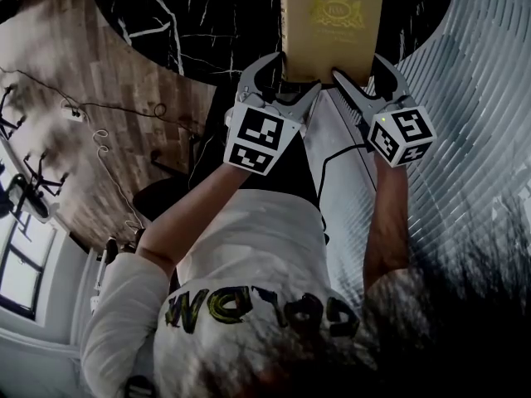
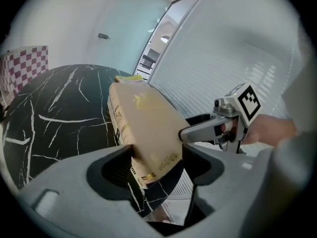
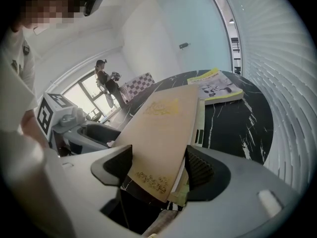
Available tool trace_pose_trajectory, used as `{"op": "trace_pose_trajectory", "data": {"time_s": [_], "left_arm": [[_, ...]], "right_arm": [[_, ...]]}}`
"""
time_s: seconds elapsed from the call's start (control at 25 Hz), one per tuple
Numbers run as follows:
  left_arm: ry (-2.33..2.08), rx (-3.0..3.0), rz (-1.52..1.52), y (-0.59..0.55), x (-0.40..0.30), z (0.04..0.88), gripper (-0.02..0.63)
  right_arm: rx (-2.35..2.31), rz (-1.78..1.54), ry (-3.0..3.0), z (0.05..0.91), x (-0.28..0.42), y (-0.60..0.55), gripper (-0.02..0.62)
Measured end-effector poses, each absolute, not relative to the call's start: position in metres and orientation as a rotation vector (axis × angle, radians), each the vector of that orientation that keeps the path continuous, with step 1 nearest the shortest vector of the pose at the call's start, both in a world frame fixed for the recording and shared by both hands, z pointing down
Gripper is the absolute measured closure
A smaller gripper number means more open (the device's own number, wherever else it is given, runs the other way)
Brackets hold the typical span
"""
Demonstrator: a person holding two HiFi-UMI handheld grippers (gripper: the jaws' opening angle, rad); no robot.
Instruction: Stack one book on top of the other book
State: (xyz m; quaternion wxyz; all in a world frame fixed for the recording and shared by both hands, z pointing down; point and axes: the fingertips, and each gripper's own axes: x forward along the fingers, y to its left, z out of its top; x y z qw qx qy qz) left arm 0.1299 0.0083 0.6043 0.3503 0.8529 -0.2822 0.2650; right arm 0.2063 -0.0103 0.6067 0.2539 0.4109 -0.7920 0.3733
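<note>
A thick tan book point(image 1: 332, 23) with gold print hangs above the black marble table point(image 1: 191, 23), gripped at its near end from both sides. My left gripper point(image 1: 286, 77) is shut on the near left corner; in its own view the book point(image 2: 143, 123) fills the left gripper point(image 2: 153, 167). My right gripper point(image 1: 361, 73) is shut on the near right corner, where the cover point(image 3: 163, 128) slants through the right gripper point(image 3: 158, 167). A second book point(image 3: 218, 87), yellow and white, lies flat farther back on the table, and its edge point(image 2: 130, 78) peeks out behind the tan one.
The round table's edge point(image 1: 207, 77) curves just below the grippers. A white ribbed wall point(image 1: 473, 73) runs along the right. Wood floor point(image 1: 91, 98) with cables lies to the left. A checkered board point(image 2: 25, 68) stands past the table. A person point(image 3: 106, 81) stands far back.
</note>
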Motion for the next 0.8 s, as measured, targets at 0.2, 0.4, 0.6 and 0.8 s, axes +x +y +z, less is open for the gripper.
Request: {"op": "trace_pose_trajectory", "data": {"time_s": [0.2, 0.4, 0.6, 0.8], "left_arm": [[-0.735, 2.221, 0.696, 0.008, 0.131, 0.608, 0.282], [-0.738, 2.215, 0.687, 0.006, 0.131, 0.612, 0.282], [-0.723, 2.194, 0.653, 0.003, 0.128, 0.609, 0.282], [-0.734, 2.200, 0.648, -0.001, 0.121, 0.599, 0.282]], "right_arm": [[1.123, 1.044, -2.159, 0.612, 0.208, -0.011, 0.272], [1.147, 1.055, -2.170, 0.614, 0.209, -0.011, 0.270], [1.180, 1.058, -2.171, 0.610, 0.210, -0.011, 0.262], [1.249, 1.007, -2.141, 0.600, 0.212, -0.009, 0.250]]}}
